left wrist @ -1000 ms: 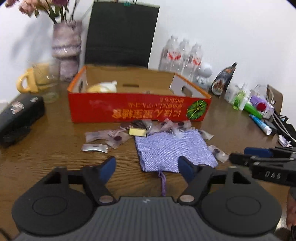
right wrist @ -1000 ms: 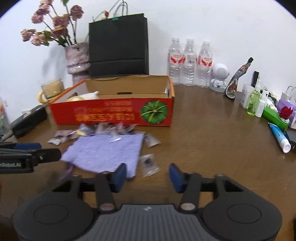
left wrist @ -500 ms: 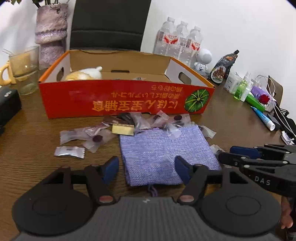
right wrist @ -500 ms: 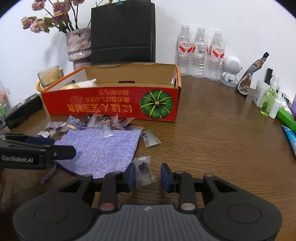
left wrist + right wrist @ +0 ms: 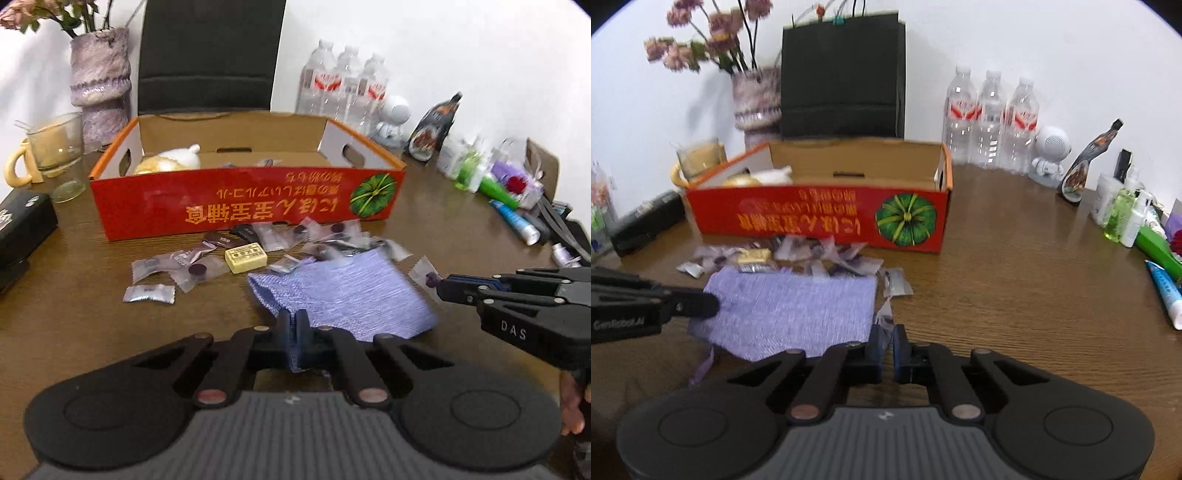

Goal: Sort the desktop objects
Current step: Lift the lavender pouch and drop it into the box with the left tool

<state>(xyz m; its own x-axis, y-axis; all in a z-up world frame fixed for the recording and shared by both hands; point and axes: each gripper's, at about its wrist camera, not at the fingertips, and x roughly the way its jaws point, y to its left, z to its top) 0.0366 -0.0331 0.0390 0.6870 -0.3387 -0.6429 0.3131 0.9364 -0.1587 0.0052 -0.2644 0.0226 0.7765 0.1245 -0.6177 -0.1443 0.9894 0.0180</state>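
A purple woven pouch (image 5: 343, 291) (image 5: 790, 314) lies on the wooden table in front of a red cardboard box (image 5: 247, 206) (image 5: 820, 221). My left gripper (image 5: 293, 328) (image 5: 709, 304) has its jaws closing tight on the pouch's near left edge, and the cloth bunches up between the pads. My right gripper (image 5: 885, 339) (image 5: 439, 286) is closing on a small clear candy packet (image 5: 884, 317) at the pouch's right corner, with the pads pressing on it. Several wrapped candies (image 5: 192, 266) and a yellow block (image 5: 245, 258) are scattered between the pouch and the box.
A vase (image 5: 99, 85), a glass mug (image 5: 55, 155) and a black case (image 5: 22, 225) stand at the left. Water bottles (image 5: 991, 118) and a white robot toy (image 5: 1051, 155) are behind the box. Tubes and bottles (image 5: 1126, 218) crowd the right edge.
Both grippers went from open to shut. The left one closed on the pouch's edge and the cloth bunched up. The right one closed on the clear packet.
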